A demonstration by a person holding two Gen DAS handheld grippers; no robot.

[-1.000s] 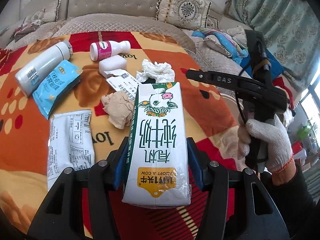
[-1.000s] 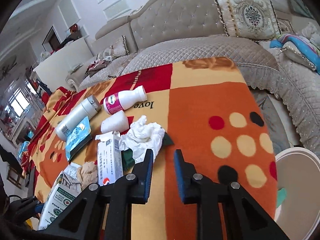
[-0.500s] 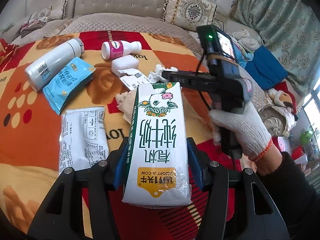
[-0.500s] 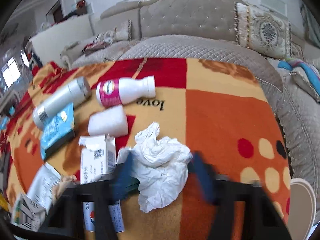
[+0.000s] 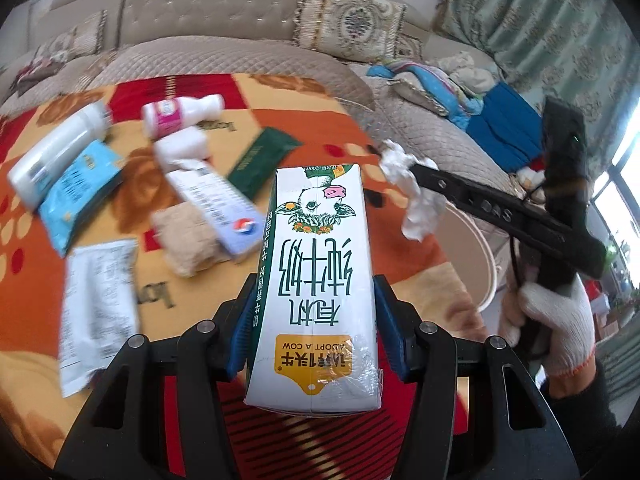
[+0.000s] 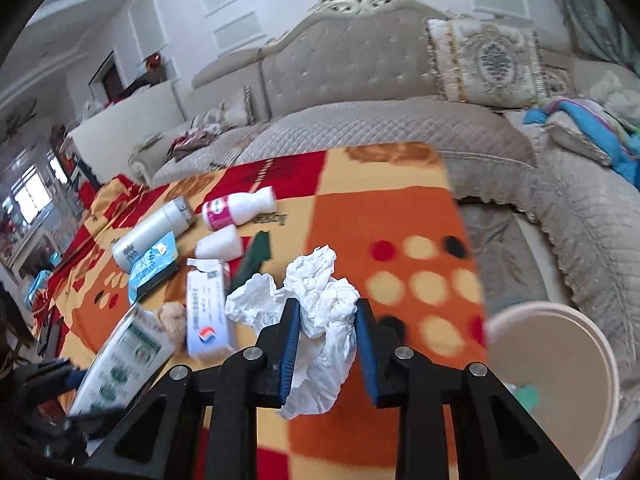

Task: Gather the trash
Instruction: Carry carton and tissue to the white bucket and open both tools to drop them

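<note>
Between my left gripper's (image 5: 316, 320) blue pads sits the milk carton (image 5: 316, 276), clamped on both sides; its long axis runs straight away from the camera along the fingers, gabled top farthest out, printed text upside down to me, and it is carried above the patterned blanket (image 5: 32, 280) with the tool pitched downward. To the right of the carton, my right gripper (image 6: 326, 320) holds the crumpled white tissue (image 6: 324, 320): the wad is squeezed between the pads, which are closing on it right now, with loose paper spilling above and below the fingers. In the left view the tissue (image 5: 412, 200) hangs from the tip of that gripper (image 5: 404, 176), which reaches in from the right, angled down, held by a white-gloved hand (image 5: 548, 324) with a dark sleeve cut off at the frame edge.

Left of the carton, lying on the blanket, are a purple-white box (image 5: 216, 204), a brownish crumpled paper (image 5: 188, 240), a white foil pouch (image 5: 96, 304), a blue packet (image 5: 76, 192), a silver bottle (image 5: 56, 156), a pink-labelled bottle (image 5: 180, 112), a white roll (image 5: 180, 148) and a dark green sachet (image 5: 260, 156). Most are motion-blurred and their print is unreadable. Right of the carton, beyond the blanket edge, a cream bin (image 6: 560, 364) stands, partly cut off; something green lies inside, too unclear to name.
</note>
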